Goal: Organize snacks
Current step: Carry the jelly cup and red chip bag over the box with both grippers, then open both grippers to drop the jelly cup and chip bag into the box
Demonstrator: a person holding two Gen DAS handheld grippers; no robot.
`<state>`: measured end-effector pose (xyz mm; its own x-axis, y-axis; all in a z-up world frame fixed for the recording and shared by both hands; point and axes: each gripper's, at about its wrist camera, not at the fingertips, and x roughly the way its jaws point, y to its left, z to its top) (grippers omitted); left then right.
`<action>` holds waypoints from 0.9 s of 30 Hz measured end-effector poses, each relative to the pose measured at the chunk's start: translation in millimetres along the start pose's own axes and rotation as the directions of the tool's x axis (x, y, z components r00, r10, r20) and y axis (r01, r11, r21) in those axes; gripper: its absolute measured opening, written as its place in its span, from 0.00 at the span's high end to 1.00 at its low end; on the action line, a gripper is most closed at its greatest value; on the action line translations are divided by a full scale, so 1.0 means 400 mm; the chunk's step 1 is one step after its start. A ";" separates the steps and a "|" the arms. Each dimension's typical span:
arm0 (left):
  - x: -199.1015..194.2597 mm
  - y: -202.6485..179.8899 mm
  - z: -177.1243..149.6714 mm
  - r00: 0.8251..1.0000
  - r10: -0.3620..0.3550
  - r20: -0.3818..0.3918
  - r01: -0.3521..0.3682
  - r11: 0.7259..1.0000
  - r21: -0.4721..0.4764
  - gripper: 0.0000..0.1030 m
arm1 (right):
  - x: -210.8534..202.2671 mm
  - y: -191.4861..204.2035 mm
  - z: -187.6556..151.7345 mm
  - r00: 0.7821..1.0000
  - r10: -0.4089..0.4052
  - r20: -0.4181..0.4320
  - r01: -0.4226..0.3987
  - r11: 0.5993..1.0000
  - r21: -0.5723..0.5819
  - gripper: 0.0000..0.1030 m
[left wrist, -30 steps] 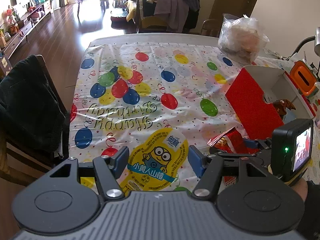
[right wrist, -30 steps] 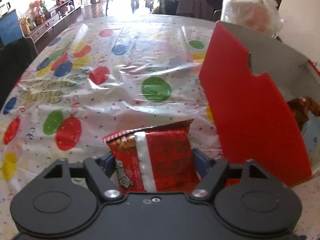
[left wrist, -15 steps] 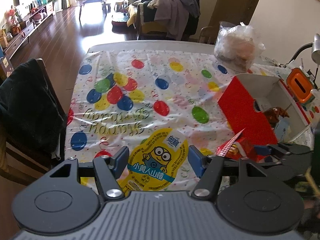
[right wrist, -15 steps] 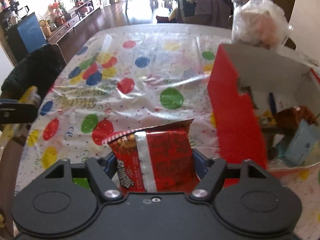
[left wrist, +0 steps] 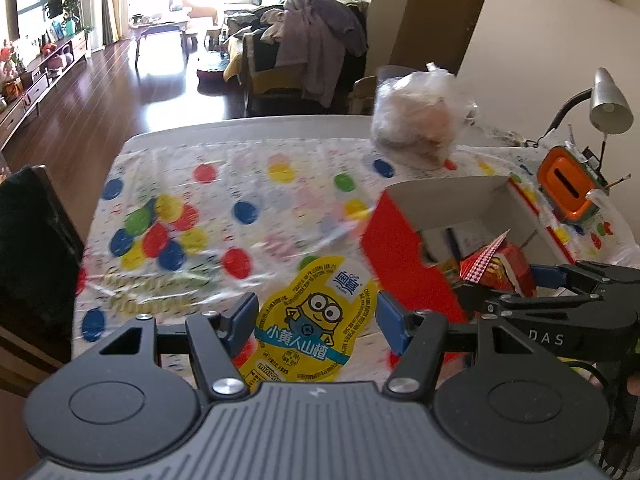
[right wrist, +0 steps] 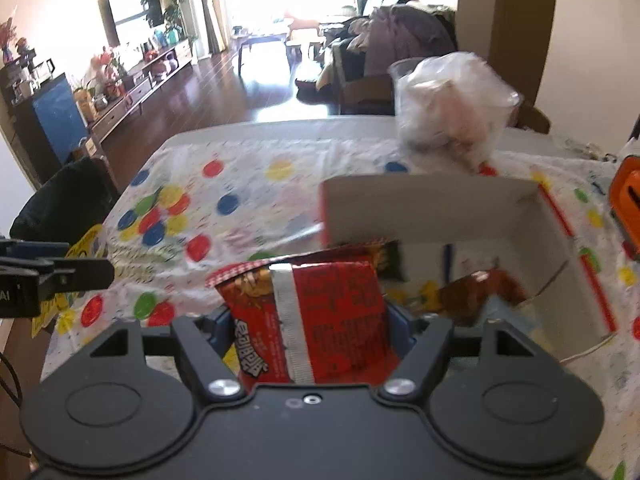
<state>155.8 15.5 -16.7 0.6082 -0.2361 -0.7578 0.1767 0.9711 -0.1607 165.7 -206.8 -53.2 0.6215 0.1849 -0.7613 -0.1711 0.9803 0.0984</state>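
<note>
From my left wrist camera I see my left gripper [left wrist: 316, 320] clamped on a yellow Minion snack pack [left wrist: 316, 332] above the balloon tablecloth [left wrist: 224, 200]; right of it stands the red box [left wrist: 404, 256], open-topped, with my right gripper [left wrist: 520, 284] carrying a red snack bag [left wrist: 500, 266] over its near wall; beyond the box sit a clear plastic bag [left wrist: 420, 124] and an orange container [left wrist: 566, 184].

From my right wrist camera the jaws pinch the red snack bag [right wrist: 316, 316] just above the box [right wrist: 432, 212]; a brown packet [right wrist: 484, 288] lies inside.
</note>
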 end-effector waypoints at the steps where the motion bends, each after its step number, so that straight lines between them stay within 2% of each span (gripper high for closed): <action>1: 0.004 -0.021 0.006 1.000 -0.001 0.001 0.001 1.000 0.000 0.38 | -0.005 -0.023 0.004 1.000 -0.002 0.006 0.002 1.000 0.000 0.30; 8: 0.064 -0.175 0.043 1.000 -0.001 -0.018 0.001 1.000 -0.010 0.38 | -0.016 -0.187 0.021 1.000 -0.015 0.013 0.015 1.000 0.002 0.30; 18: 0.177 -0.356 0.076 0.997 -0.002 -0.082 0.003 1.000 0.007 0.38 | 0.030 -0.396 0.016 0.999 -0.030 -0.025 0.030 1.000 -0.005 0.30; 27: 0.332 -0.468 0.087 0.986 0.073 -0.150 -0.061 0.995 0.085 0.38 | 0.100 -0.479 0.029 0.999 0.009 -0.050 -0.011 0.999 -0.051 0.31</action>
<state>230.5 -199.0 -65.5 0.4969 -0.1566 -0.8536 0.2045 0.9770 -0.0602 232.1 -386.3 -95.0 0.5811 0.1900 -0.7913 -0.2166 0.9734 0.0746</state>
